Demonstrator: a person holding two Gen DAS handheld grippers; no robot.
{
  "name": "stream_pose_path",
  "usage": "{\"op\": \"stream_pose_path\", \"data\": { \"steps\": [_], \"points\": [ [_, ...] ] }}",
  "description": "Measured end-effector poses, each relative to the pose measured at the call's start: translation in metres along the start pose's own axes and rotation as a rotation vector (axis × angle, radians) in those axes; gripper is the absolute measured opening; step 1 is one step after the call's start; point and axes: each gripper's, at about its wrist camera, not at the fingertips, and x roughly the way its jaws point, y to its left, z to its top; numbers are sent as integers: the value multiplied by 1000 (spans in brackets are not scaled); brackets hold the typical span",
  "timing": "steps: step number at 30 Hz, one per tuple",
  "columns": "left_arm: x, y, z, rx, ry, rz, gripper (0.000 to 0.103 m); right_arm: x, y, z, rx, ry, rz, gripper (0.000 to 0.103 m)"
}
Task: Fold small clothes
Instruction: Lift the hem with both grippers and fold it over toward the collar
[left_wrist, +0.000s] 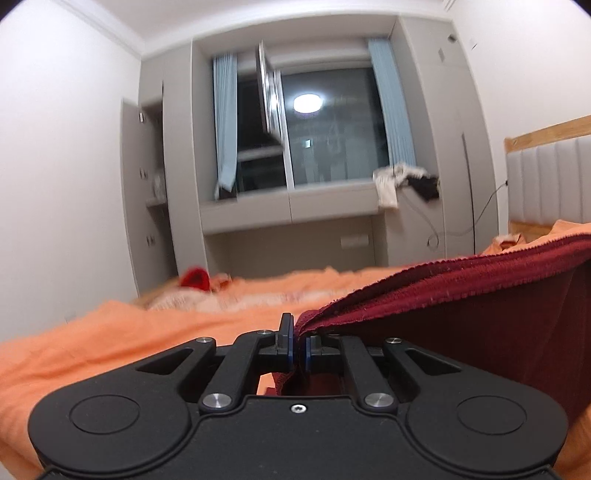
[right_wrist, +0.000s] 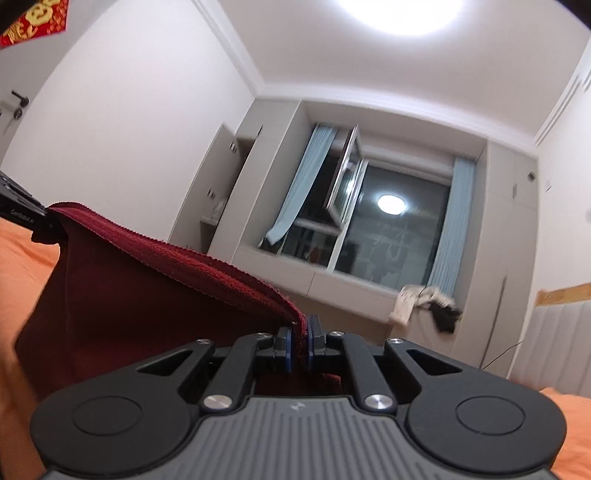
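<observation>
Left wrist view: dark red ribbed garment (left_wrist: 461, 295) stretched taut between both tongs.

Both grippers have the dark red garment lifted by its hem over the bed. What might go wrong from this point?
1. The left gripper and right gripper each pinch only a thin bit of the dark red garment at its edge, so a corner may slip out.
2. The hem sags between them; laid down like this on the rumpled orange bedsheet, it may wrinkle.

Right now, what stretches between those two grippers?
The dark red garment, held up taut: the right gripper pinches one corner, the left gripper the other. The right wrist view shows it best.
</observation>
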Motion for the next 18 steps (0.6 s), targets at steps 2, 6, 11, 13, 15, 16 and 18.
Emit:
{"op": "stream_pose_path", "data": {
  "steps": [2, 6, 11, 13, 15, 16, 18],
  "points": [
    [43, 8, 1, -43, 63, -17, 6, 30, -7, -10, -3, 4, 12, 9],
    [113, 21, -11, -119, 177, -8, 6, 77, -6, -31, -41, 48, 31, 9],
    [180, 28, -29, -166, 293, 31, 6, 130, 7, -59, -93, 126, 51, 9],
    [201, 29, -37, -179, 330, 39, 6, 150, 10, -71, -89, 165, 61, 9],
    [218, 30, -46, -181, 360, 45, 7, 167, 10, -83, -63, 205, 76, 11],
    [223, 29, -51, -178, 371, 47, 8, 175, 10, -89, -49, 227, 83, 13],
    [235, 29, -61, -172, 406, 50, 9, 188, 9, -104, -11, 273, 98, 21]
  ]
}}
